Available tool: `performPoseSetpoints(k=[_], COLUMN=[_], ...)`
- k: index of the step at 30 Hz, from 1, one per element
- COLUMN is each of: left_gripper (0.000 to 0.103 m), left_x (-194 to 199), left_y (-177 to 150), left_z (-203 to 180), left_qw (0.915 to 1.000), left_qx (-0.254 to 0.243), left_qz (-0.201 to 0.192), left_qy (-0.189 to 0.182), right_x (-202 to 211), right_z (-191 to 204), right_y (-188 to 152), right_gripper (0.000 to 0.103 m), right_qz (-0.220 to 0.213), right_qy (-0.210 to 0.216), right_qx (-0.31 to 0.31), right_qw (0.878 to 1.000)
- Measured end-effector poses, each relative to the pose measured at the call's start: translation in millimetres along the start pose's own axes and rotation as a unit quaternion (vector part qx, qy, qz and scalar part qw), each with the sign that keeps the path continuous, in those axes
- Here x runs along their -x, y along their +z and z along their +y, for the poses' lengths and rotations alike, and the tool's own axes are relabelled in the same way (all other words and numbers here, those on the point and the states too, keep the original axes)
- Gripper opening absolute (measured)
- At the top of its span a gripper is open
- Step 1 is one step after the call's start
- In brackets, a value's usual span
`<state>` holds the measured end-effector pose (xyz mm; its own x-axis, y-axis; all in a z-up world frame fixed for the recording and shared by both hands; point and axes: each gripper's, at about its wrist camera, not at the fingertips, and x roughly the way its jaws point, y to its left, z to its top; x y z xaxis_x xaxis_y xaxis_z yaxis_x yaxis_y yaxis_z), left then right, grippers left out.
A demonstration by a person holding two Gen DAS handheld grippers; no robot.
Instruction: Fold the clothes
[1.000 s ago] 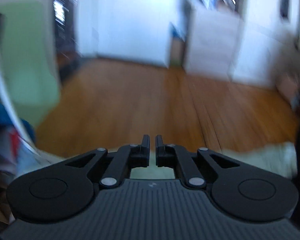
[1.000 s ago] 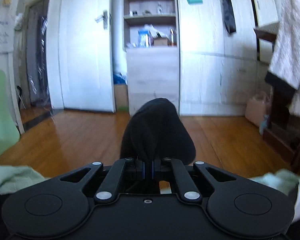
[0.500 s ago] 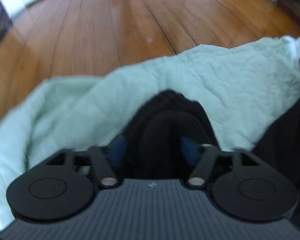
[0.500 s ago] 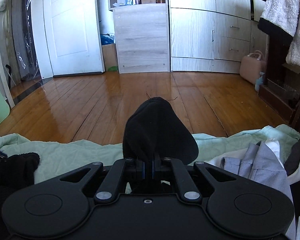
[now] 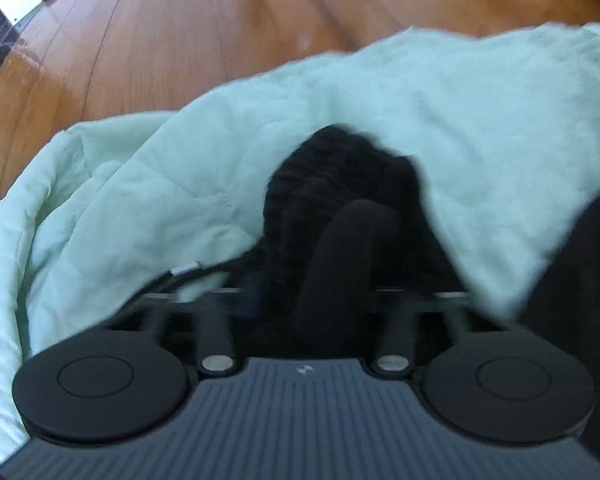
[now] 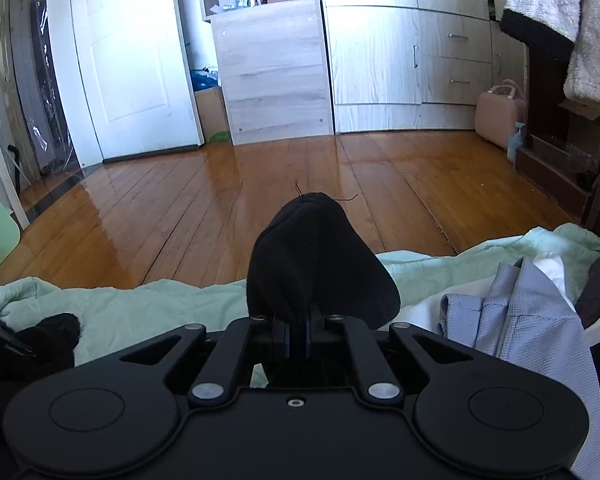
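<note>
A black knit garment (image 5: 340,168) lies bunched on a mint-green quilt (image 5: 460,120). My left gripper (image 5: 316,296) points steeply down into it, and its jaws are closing with a raised fold of the black cloth between them; the pads are hidden by the fabric. In the right wrist view my right gripper (image 6: 297,336) is shut on another fold of black cloth (image 6: 320,252), which stands up above the fingers. More of the black knit (image 6: 48,332) lies at the lower left on the quilt (image 6: 140,304).
A blue-grey shirt (image 6: 520,308) and white cloth are piled on the quilt at the right. Beyond the quilt's edge runs a wooden floor (image 6: 260,184) with a white door, pale wardrobes and a pink case (image 6: 496,120). A fleece blanket (image 6: 560,20) hangs at the upper right.
The left gripper swung down from facing the room onto the quilt, opened over the black garment and has closed in on it. The right gripper sank a little, still shut on the black cloth.
</note>
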<state>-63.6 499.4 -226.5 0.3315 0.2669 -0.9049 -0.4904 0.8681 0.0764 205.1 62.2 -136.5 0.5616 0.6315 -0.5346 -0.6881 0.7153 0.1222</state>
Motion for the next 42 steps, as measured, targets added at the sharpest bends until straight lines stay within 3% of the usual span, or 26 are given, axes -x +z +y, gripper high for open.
performPoseSetpoints(k=[2, 3, 5, 6, 8, 9, 13, 16, 18, 21, 22, 23, 25, 27, 30, 33, 35, 37, 40, 42], left_gripper=[0.016, 0.016, 0.016, 0.016, 0.016, 0.016, 0.015, 0.015, 0.015, 0.018, 0.020, 0.022, 0.022, 0.022, 0.021, 0.021, 0.023, 0.025, 0.026, 0.026], left_x=[35.2, 56.8, 106.2, 130.7, 176.3, 196.2, 261.0, 285.1, 291.2, 268.8, 251.4, 231.6, 196.4, 165.1, 145.3, 140.0, 141.0, 136.6, 126.4, 115.5], left_y=[-7.8, -11.8, -25.6, -33.3, -48.9, -54.1, -65.0, -68.5, -75.9, -90.1, -93.6, -97.7, -112.0, -127.0, -144.1, -150.6, -155.0, -161.2, -159.0, -154.1], left_z=[-1.9, 3.4, 23.2, 26.5, 23.8, 30.9, 82.6, 109.3, 122.1, 152.6, 162.2, 169.2, 177.5, 183.5, 181.7, 186.7, 189.9, 191.7, 186.6, 182.4], left_qw=[0.9988, 0.9962, 0.9807, 0.9723, 0.9527, 0.9425, 0.9080, 0.8803, 0.8684, 0.8706, 0.8777, 0.8839, 0.8995, 0.9132, 0.9177, 0.9136, 0.9094, 0.9094, 0.9177, 0.9330], left_qx=[0.017, 0.051, 0.134, 0.145, 0.127, 0.136, 0.216, 0.241, 0.253, 0.294, 0.300, 0.302, 0.299, 0.295, 0.284, 0.301, 0.328, 0.334, 0.315, 0.276], left_qz=[-0.046, -0.071, -0.140, -0.183, -0.260, -0.282, -0.322, -0.327, -0.330, -0.293, -0.263, -0.231, -0.175, -0.126, -0.104, -0.108, -0.114, -0.116, -0.108, -0.096], left_qy=[0.002, -0.003, -0.024, -0.005, 0.094, 0.118, 0.159, 0.246, 0.270, 0.264, 0.266, 0.272, 0.266, 0.251, 0.258, 0.251, 0.229, 0.220, 0.217, 0.210], right_x=[8.7, 14.2, 27.6, 35.4, 51.1, 58.4, 83.8, 90.2, 86.5, 61.3, 45.8, 27.5, -15.0, -48.0, -62.3, -55.0, -44.7, -31.8, -11.3, -5.5], right_z=[-0.5, -0.7, -1.8, -4.5, -9.9, -12.1, -16.9, -16.5, -20.2, -18.2, -16.3, -15.1, -20.4, -31.6, -45.5, -53.0, -61.6, -70.4, -82.0, -89.3], right_y=[-1.7, -2.1, -0.7, 2.3, 8.2, 12.6, 40.5, 65.1, 75.9, 58.9, 47.6, 34.3, 0.1, -35.0, -64.4, -62.2, -53.7, -46.5, -33.7, -23.4], right_gripper=[0.008, 0.008, 0.008, 0.008, 0.007, 0.007, 0.007, 0.007, 0.007, 0.007, 0.008, 0.010, 0.012, 0.012, 0.012, 0.013, 0.022, 0.024, 0.025, 0.040], right_qz=[-0.019, -0.029, -0.053, -0.067, -0.095, -0.109, -0.168, -0.206, -0.221, -0.218, -0.188, -0.148, -0.027, 0.085, 0.156, 0.163, 0.152, 0.135, 0.096, 0.080], right_qy=[-0.016, -0.027, -0.051, -0.053, -0.059, -0.061, -0.063, -0.060, -0.055, -0.081, -0.097, -0.112, -0.122, -0.117, -0.111, -0.088, -0.065, -0.046, -0.019, -0.016], right_qx=[0.006, 0.010, 0.026, 0.026, 0.027, 0.026, 0.015, -0.004, -0.045, -0.047, -0.032, -0.017, -0.013, -0.048, -0.099, -0.087, -0.096, -0.115, -0.134, -0.134], right_qw=[1.000, 0.999, 0.997, 0.996, 0.993, 0.992, 0.984, 0.977, 0.973, 0.971, 0.977, 0.983, 0.992, 0.988, 0.976, 0.979, 0.981, 0.983, 0.986, 0.988])
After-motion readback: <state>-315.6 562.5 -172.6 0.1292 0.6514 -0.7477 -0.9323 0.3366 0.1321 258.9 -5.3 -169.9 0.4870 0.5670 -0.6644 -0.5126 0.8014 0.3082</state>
